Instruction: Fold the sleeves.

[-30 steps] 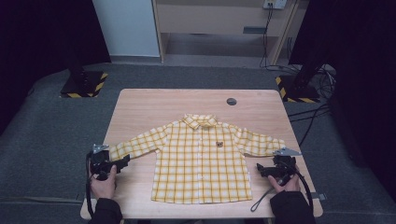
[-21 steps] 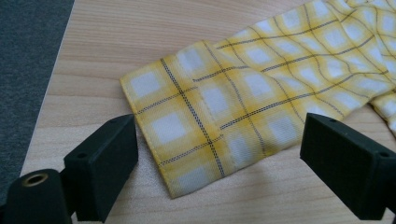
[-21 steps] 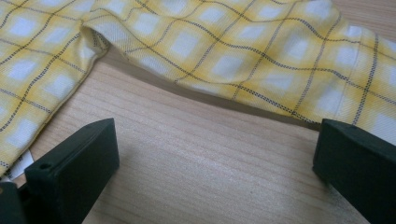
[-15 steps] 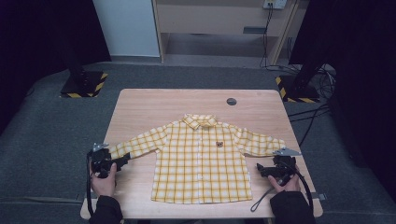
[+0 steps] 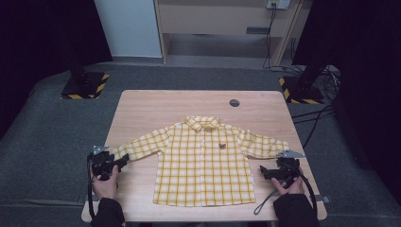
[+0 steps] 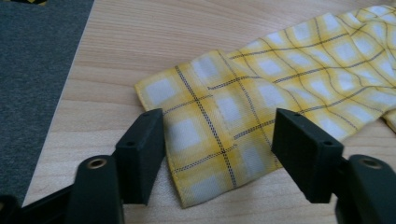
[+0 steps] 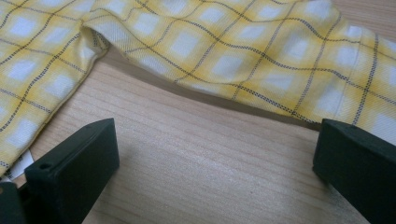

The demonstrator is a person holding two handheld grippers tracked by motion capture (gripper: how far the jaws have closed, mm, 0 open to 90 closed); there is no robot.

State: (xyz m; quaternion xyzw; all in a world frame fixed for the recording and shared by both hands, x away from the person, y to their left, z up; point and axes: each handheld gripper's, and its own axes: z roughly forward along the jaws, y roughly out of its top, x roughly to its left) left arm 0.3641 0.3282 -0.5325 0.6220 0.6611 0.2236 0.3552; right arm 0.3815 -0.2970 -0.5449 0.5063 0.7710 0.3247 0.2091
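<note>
A small yellow plaid shirt (image 5: 204, 161) lies flat and face up on the wooden table (image 5: 156, 106), sleeves spread out to both sides. My left gripper (image 5: 118, 161) is open at the cuff (image 6: 196, 126) of the shirt's left-side sleeve, and the cuff lies between its jaws. Over bare wood just below the other sleeve (image 7: 261, 65) my right gripper (image 5: 263, 171) stands open, with nothing between its jaws. The shirt's side hem (image 7: 28, 107) lies to that gripper's left.
A small dark round disc (image 5: 234, 102) sits on the table's far side. Grey carpet (image 6: 32, 70) surrounds the table; its left edge runs close beside my left gripper. Two stand bases with yellow-black stripes (image 5: 85, 86) (image 5: 302, 90) rest on the floor behind.
My left gripper has edged slightly right toward the sleeve cuff. The right gripper and the shirt have not visibly moved.
</note>
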